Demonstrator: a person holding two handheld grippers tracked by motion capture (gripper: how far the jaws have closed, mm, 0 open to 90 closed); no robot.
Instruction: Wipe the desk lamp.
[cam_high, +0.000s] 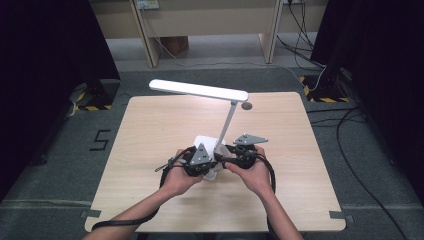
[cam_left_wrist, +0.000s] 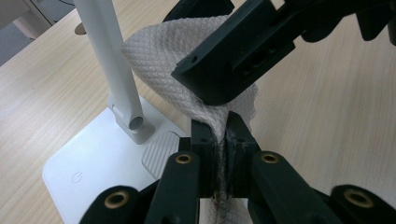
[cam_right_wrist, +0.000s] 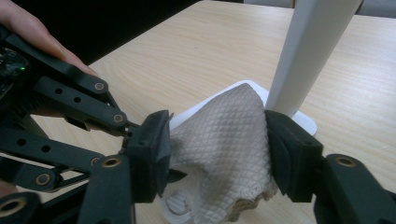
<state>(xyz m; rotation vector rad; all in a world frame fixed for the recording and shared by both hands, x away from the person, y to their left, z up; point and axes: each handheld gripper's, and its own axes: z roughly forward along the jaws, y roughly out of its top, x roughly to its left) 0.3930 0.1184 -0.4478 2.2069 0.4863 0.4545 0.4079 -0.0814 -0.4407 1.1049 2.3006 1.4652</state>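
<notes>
Left gripper view: one paper towel (cam_left_wrist: 187, 70) clenched; right gripper (cam_right_wrist: 215, 154) fingers apparently straddle it; one lamp (cam_high: 220, 105).

Pale wood table (cam_high: 150, 130) on grey floor; black "5" (cam_high: 99, 139) marked left; cables (cam_high: 350, 125) trailing right.

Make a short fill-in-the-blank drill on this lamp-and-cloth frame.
1. The left gripper is shut on the white textured ____.
2. The cloth bunches between the right gripper jaws above the white desk lamp's flat ____.
3. The lamp stands on a light ____ table.

Missing words: cloth; base; wooden
</notes>
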